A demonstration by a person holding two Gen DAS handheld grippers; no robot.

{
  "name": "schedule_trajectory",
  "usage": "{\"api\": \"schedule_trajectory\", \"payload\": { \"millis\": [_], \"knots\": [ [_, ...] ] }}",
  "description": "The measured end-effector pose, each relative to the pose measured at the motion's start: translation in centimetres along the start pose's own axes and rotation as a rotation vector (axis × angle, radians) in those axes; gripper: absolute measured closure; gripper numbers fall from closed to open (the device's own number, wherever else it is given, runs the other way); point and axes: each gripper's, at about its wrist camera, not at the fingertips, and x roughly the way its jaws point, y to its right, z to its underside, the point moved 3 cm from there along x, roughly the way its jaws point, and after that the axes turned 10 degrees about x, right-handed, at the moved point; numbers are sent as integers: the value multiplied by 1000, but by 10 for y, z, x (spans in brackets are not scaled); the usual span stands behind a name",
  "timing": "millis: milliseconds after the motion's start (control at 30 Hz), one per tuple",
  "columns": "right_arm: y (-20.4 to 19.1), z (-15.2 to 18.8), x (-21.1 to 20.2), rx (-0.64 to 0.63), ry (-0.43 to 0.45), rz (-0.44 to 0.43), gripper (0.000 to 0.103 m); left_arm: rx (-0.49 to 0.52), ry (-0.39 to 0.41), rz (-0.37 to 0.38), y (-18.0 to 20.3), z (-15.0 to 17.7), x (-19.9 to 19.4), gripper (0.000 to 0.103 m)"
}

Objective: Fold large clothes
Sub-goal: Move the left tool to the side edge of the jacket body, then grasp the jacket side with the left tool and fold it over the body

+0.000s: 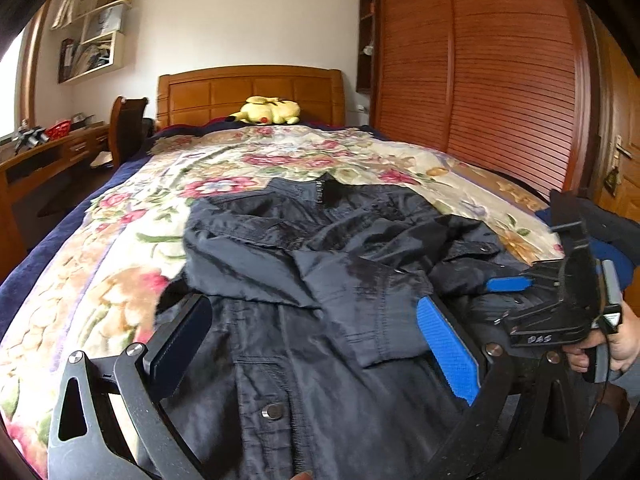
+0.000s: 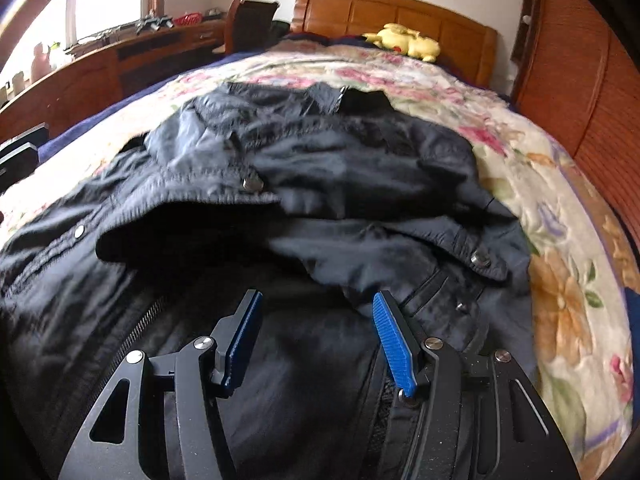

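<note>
A large dark navy jacket [image 1: 320, 264] lies spread on the floral bedspread [image 1: 120, 264], collar toward the headboard, with both sleeves folded in over its chest. My left gripper [image 1: 312, 328] is open and empty, just above the jacket's lower front. My right gripper [image 2: 316, 320] is open and empty over the jacket [image 2: 320, 184] near its zipper. In the left wrist view the right gripper [image 1: 516, 286] shows at the jacket's right side, held by a hand.
A yellow plush toy [image 1: 270, 111] lies by the wooden headboard [image 1: 248, 88]. A slatted wooden wardrobe [image 1: 500, 80] stands to the right of the bed. A desk [image 1: 48, 152] and chair stand to the left.
</note>
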Motion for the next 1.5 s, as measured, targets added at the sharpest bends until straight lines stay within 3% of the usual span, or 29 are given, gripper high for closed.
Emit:
{"api": "schedule_trajectory", "payload": {
  "millis": [133,367,467,633,767,1067,1333,1500],
  "knots": [
    [0,7,19,0,-64,-32,44,33,-19,41,18,-2,5,0],
    [-2,7,18,13,-38,-38,44,81,-63,98,46,1,13,2],
    [2,12,17,23,-34,-48,44,88,-81,141,54,0,17,13],
    [6,12,16,37,-31,-58,44,104,-121,192,72,0,28,42],
    [9,12,6,53,9,-74,44,120,-168,213,83,2,41,45],
    [25,13,-21,133,87,-145,44,158,-311,156,91,18,72,46],
    [26,15,-27,139,106,-149,44,198,-303,72,83,18,71,91],
    [26,16,-29,142,112,-147,44,118,-198,48,57,4,43,94]
  ]
}}
